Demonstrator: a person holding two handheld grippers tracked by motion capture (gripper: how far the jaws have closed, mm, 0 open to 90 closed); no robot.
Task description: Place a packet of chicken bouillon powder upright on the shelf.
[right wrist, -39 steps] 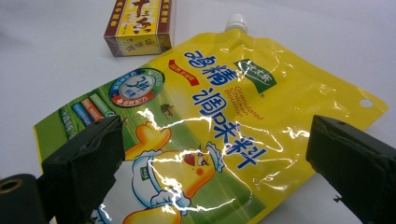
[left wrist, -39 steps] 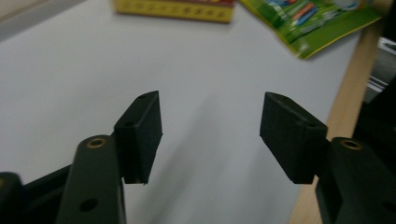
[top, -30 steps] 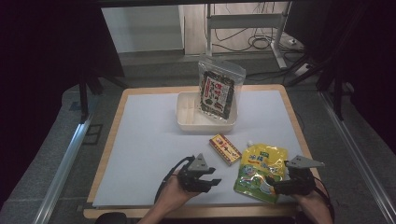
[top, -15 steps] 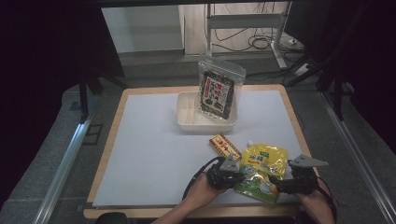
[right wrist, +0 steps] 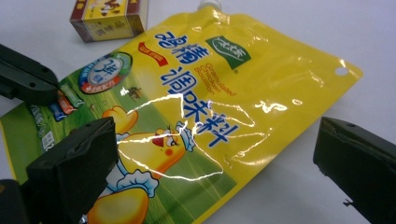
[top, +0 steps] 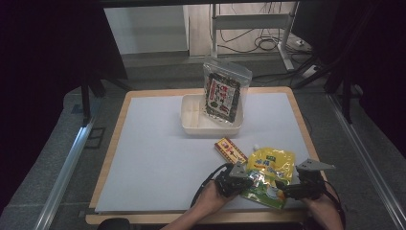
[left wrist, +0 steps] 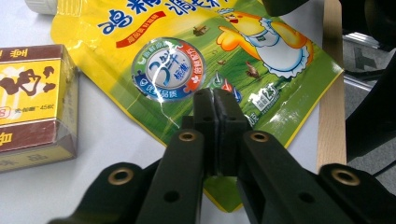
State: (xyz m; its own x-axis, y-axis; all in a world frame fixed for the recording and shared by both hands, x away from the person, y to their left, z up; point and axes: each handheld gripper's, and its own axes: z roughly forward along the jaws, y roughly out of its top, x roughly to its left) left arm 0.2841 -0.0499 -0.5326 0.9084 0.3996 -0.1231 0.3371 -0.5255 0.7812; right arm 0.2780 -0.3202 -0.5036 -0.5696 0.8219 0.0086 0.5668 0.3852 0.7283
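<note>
A yellow spouted pouch [top: 271, 166] with a cartoon chicken lies flat near the table's front right. My left gripper [top: 245, 181] is shut, and in the left gripper view its tips [left wrist: 215, 100] rest over the pouch [left wrist: 187, 56] at its green lower edge; I cannot tell whether they pinch the film. My right gripper [top: 286, 189] stands open at the pouch's right side. In the right gripper view its jaws [right wrist: 215, 140] straddle the pouch [right wrist: 243, 93] with a wide gap. A small red-and-yellow box [top: 230, 149] [left wrist: 32, 102] [right wrist: 109, 16] lies just left of the pouch's spout.
A white tray [top: 191, 125] stands at the table's middle back, with a dark seaweed packet [top: 222, 94] upright in it. The wooden table edge [left wrist: 332, 116] runs close beside the pouch. White mat [top: 153, 153] stretches to the left.
My left gripper has moved right across the mat to the pouch's left edge, and its jaws are now shut. The right gripper has stayed in place, open.
</note>
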